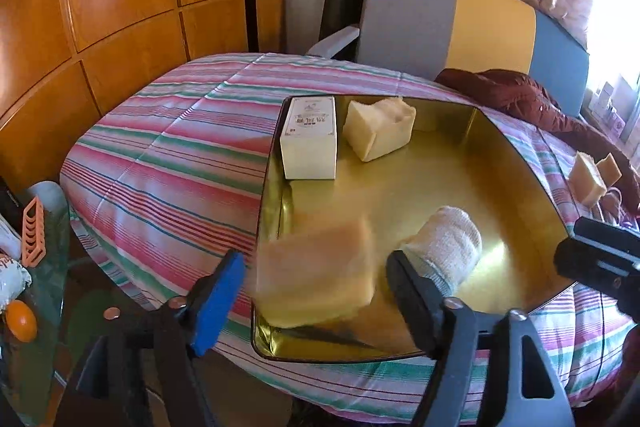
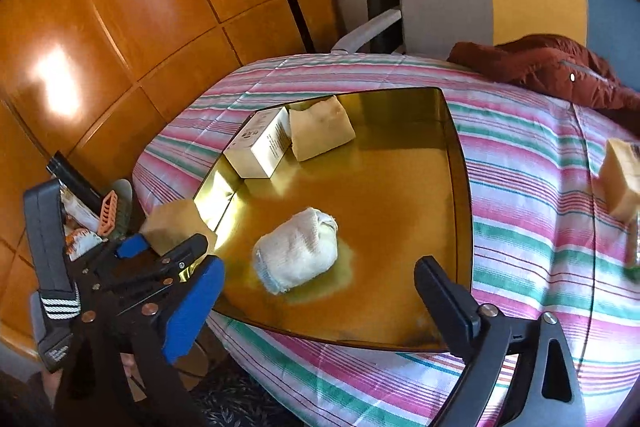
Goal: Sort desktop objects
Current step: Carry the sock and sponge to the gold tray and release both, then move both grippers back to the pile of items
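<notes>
Now the left claw (image 1: 316, 283) stands apart, a blurred tan foam block (image 1: 320, 275) between its fingers; whether they touch it I cannot tell. The right claw (image 2: 320, 279) gapes wide with nothing gripped, over a rolled white towel (image 2: 298, 255) lying in the shiny gold metal tray (image 2: 460, 163). Farther in sit a white printed carton (image 1: 310, 143) and a pale torn foam chunk (image 1: 378, 133). The tray rests on the striped pink-and-green bench cloth (image 1: 168, 155). Only the left view shows two foam pieces (image 1: 592, 175) beyond the tray; only the right view shows the left claw's body.
</notes>
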`<state>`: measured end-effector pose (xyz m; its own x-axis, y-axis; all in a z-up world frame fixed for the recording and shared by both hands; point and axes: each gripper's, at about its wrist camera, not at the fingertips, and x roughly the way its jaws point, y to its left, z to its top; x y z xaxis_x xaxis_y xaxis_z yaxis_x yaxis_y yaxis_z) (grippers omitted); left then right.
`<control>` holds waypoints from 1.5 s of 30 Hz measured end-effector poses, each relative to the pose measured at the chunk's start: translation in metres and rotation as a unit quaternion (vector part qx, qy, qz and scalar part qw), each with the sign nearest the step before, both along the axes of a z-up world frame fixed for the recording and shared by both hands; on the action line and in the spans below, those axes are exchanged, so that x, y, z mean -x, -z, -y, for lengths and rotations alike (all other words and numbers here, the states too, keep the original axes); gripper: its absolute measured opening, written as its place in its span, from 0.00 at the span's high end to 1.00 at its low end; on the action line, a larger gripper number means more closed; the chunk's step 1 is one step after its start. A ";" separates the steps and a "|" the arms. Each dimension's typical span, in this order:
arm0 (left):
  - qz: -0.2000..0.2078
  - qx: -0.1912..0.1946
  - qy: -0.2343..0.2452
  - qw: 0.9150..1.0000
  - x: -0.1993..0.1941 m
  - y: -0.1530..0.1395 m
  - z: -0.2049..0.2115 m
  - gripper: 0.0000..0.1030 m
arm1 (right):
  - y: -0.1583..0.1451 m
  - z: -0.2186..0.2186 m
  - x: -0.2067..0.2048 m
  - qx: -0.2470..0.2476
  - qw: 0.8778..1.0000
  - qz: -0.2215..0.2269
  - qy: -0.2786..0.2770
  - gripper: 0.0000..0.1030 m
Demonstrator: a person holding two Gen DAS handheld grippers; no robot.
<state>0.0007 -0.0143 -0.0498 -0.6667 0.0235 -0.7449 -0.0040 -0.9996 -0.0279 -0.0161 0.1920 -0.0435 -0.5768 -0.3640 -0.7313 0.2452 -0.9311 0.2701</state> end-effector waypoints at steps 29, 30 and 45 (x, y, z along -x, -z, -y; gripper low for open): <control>-0.104 0.076 0.023 0.991 -0.031 -0.074 -0.024 0.24 | -0.009 -0.020 -0.020 -0.010 0.999 -0.039 0.033 0.05; -0.106 0.079 0.025 0.991 -0.031 -0.075 -0.025 0.24 | -0.009 -0.022 -0.020 -0.010 0.999 -0.040 0.036 0.05; -0.108 0.105 0.053 0.987 -0.032 -0.078 -0.049 0.24 | -0.006 -0.073 -0.023 0.004 0.995 -0.039 0.095 0.05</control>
